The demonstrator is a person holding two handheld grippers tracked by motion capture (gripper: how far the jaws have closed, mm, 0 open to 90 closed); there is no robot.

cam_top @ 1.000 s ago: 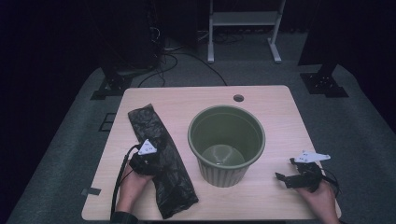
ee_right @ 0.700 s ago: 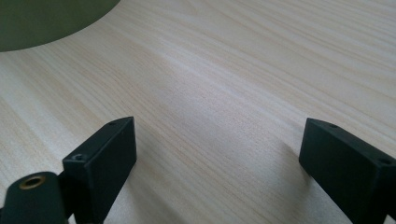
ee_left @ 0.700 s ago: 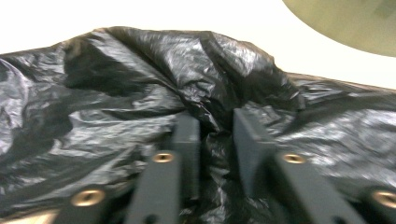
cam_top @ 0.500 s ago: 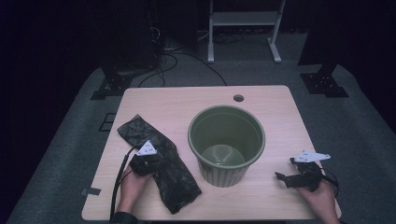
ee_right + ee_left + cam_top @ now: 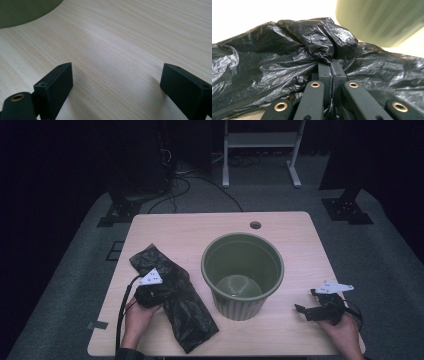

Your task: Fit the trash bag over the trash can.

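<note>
Your left gripper (image 5: pixel 165 292) is pinching the crumpled black plastic bag (image 5: pixel 175 307): its jaws have just been closing and are now sitting pressed together with a fold of the film bunched between them, which the left gripper view is showing plainly (image 5: pixel 331 62). The bag is lying on the left half of the light wooden table (image 5: pixel 200 227), running from near the front edge back toward the left, just beside the ribbed green plastic pot (image 5: pixel 242 272). Your right gripper (image 5: pixel 306 302) is resting on the table at front right, well apart from the pot, jaws spread wide with bare wood between them (image 5: pixel 116 82). The high view is giving you the whole layout, both hands and the pot's inside; the gripper views are giving you the pinch itself and only a slice of the pot's wall (image 5: pixel 382 22). Count: one bag, one pot, two grippers.
</note>
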